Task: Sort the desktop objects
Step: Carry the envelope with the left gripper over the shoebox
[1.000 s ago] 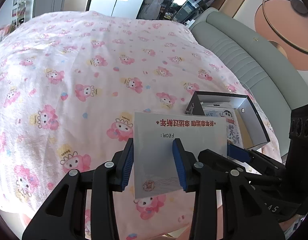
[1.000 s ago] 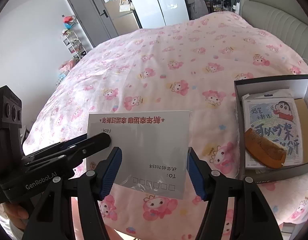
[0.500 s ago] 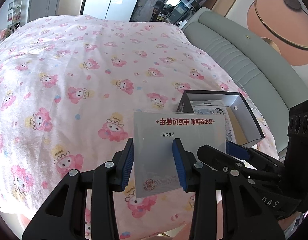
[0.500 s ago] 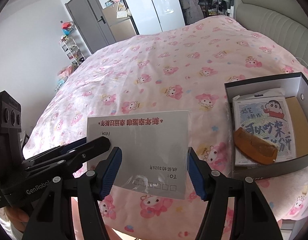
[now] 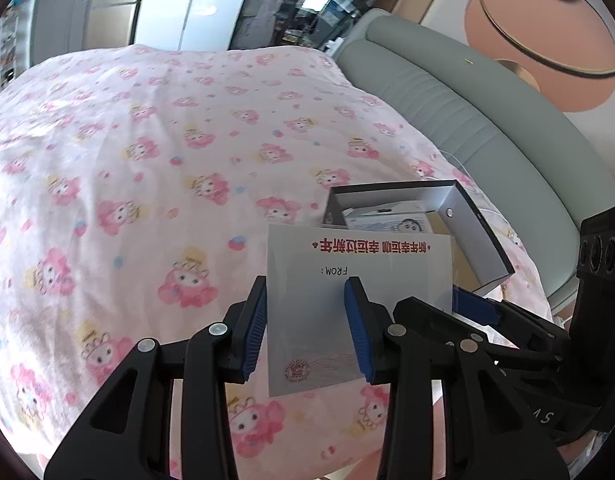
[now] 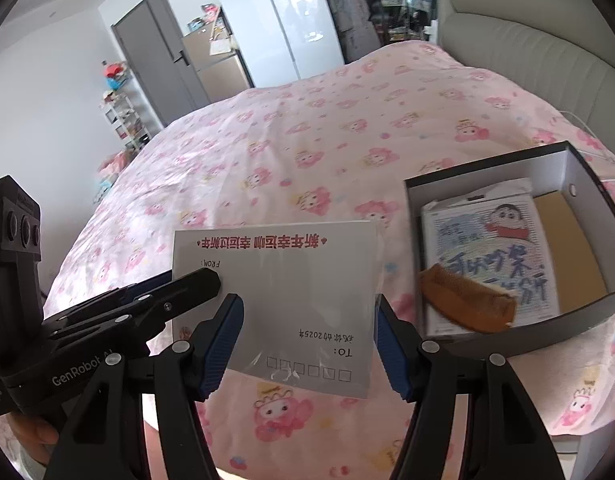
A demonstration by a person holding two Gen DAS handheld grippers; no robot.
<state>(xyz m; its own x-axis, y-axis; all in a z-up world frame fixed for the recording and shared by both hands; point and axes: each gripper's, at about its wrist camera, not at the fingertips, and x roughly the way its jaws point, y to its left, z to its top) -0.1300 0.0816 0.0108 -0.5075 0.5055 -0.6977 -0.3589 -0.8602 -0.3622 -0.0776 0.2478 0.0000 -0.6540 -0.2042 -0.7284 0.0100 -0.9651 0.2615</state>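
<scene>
The flat white paper envelope with red print (image 6: 291, 304) hangs above the near edge of the pink cartoon-print bed (image 5: 147, 168), its long axis running side to side between both tools. The left gripper (image 5: 305, 326) appears clenched on its left end, though the contact is hard to confirm; the right gripper (image 6: 309, 346) is released, straddling the right end. The open grey cardboard box (image 6: 587, 184) sits just right of the envelope, so the right side is nearer. Room between them is unobstructed.
</scene>
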